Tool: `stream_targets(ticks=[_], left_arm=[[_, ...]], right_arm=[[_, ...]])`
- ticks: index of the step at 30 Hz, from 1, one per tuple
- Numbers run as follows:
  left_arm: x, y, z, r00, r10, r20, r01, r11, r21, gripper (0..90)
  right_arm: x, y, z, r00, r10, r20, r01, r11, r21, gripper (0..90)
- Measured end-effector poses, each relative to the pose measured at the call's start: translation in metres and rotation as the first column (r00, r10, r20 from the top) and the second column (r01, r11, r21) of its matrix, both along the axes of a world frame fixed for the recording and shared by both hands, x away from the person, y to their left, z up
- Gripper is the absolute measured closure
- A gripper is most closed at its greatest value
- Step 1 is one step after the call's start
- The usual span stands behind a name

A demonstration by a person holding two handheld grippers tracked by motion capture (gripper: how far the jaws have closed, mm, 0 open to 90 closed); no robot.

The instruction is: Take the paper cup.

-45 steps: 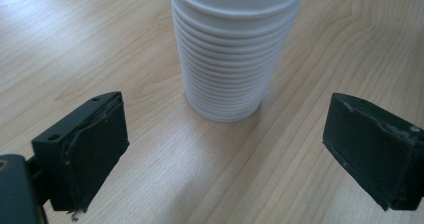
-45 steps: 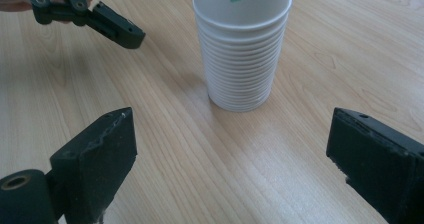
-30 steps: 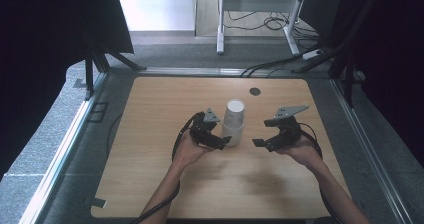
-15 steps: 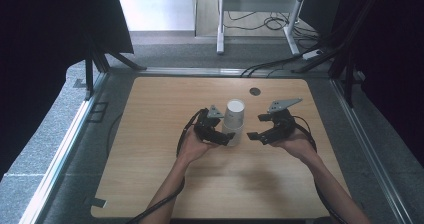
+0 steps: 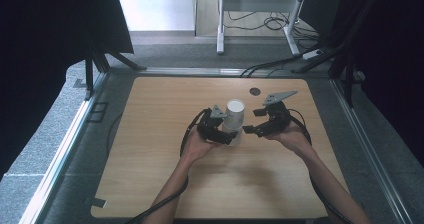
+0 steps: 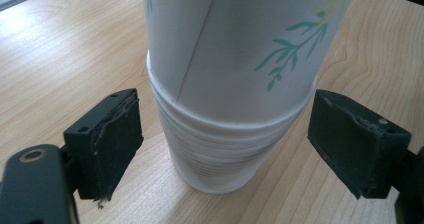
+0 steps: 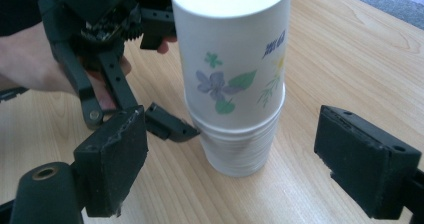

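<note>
Both grippers have drawn in toward the stack of white flower-printed paper cups [image 5: 234, 121] standing mid-desk on the light wooden desk [image 5: 150, 184]. Left gripper [image 5: 231, 137] brackets the stack's base, jaws just been closing, gaps either side. Right gripper [image 5: 251, 128], jaws likewise closing, stands just beside the stack, holding nothing

place: lab | cues: black curtains [image 5: 55, 29], floor cables [image 5: 280, 66], wooden table [image 5: 165, 134]

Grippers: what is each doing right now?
Left gripper: open, jaws closing around the paper cup stack, not touching.
Right gripper: open, closing, holding nothing.
</note>
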State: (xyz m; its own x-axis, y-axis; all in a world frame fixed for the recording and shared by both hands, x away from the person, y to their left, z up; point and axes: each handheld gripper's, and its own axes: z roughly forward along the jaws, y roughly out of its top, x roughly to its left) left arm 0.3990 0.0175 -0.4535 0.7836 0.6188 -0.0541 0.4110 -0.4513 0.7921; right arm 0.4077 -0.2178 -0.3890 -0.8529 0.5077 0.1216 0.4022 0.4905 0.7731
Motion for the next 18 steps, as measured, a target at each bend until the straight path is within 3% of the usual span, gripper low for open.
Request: stream_targets(ticks=[18], left_arm=[[0.001, -0.002, -0.001, 1.0, -0.005, 0.0, 0.005, 0.9999, -0.01, 21.1]], right_arm=[[0.023, 0.021, 0.019, 1.0, 0.001, 0.001, -0.001, 1.0, 0.005, 15.2]])
